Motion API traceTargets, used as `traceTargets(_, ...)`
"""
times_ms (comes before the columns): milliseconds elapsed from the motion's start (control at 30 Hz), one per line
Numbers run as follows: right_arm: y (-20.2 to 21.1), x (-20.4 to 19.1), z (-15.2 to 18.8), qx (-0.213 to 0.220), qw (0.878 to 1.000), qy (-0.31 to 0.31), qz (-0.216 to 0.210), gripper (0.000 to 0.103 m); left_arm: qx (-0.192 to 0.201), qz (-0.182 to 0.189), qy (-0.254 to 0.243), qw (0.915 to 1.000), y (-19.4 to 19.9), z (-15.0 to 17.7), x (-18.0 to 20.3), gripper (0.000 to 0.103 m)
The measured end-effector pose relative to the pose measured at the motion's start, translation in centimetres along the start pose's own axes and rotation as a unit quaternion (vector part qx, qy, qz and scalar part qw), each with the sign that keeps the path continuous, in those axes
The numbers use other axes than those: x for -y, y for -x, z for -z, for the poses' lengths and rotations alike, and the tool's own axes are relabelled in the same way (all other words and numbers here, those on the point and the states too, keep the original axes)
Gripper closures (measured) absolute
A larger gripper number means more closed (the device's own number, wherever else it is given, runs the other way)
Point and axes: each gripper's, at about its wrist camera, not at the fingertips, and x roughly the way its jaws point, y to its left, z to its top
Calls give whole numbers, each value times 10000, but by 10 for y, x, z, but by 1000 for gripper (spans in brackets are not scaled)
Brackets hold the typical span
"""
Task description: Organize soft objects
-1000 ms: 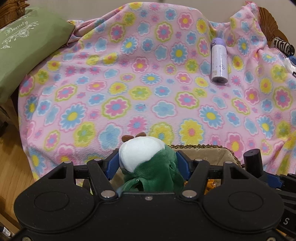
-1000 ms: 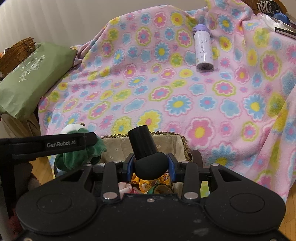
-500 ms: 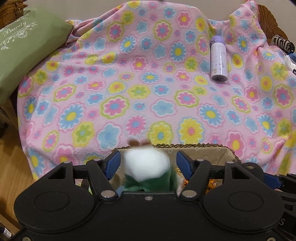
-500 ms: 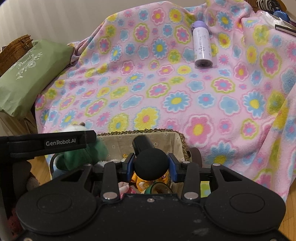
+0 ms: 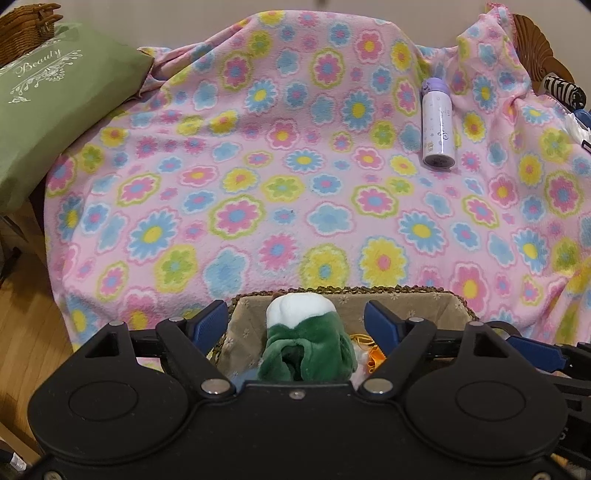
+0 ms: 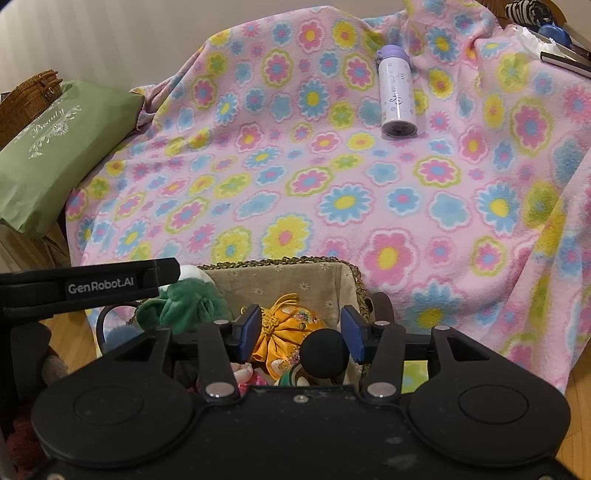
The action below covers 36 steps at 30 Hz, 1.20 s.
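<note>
A green and white plush toy [image 5: 306, 339] lies in the lined woven basket [image 5: 369, 290], also seen as the plush toy [image 6: 184, 302] at the basket's [image 6: 280, 264] left side. My left gripper [image 5: 295, 317] hangs over it, jaws opening, both blue pads clear of the plush. My right gripper [image 6: 299, 325] is also opening above the basket. A black round-ended object [image 6: 325, 354] sits low between its pads, close to the right one and far from the left, so it is not clamped. An orange fabric item [image 6: 284, 332] lies beneath.
A pink flowered blanket [image 5: 295, 166] covers the seat behind the basket, with a white and purple bottle [image 5: 437, 125] lying on it. A green pillow [image 5: 55, 103] and a wicker hamper [image 5: 26, 26] are at the left. Wooden floor [image 5: 26, 332] shows at the lower left.
Both grippers have opened. The green plush dropped from the left pads into the basket. The black object slid down out of the right pads, uncovering the orange item.
</note>
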Motion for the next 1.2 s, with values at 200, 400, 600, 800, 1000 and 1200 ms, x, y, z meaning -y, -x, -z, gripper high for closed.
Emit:
traceTargets(200, 6, 0, 2, 36, 10000, 43, 67, 45, 48, -17, -16, 10000, 9, 4, -1, 20)
traceTargets(400, 14, 0, 5, 109, 9997, 143, 175, 38, 144, -57, -84, 9998, 18, 8, -1, 16)
traceTargets(600, 21, 1, 9, 155, 9995, 158, 224, 32, 154, -76, -112, 9998, 25, 13, -1, 14)
traceTargets(800, 25, 2, 13, 149, 9994, 140, 291, 29, 87, -127, -149, 9998, 29, 16, -2, 13)
traceTargets(1000, 28, 2, 15, 199, 9990, 127, 388, 26, 50, -151, -127, 9998, 32, 22, -5, 13)
traceTargets(1200, 30, 0, 17, 218, 9987, 170, 419, 23, -134, -97, -15, 9999, 31, 33, -9, 13)
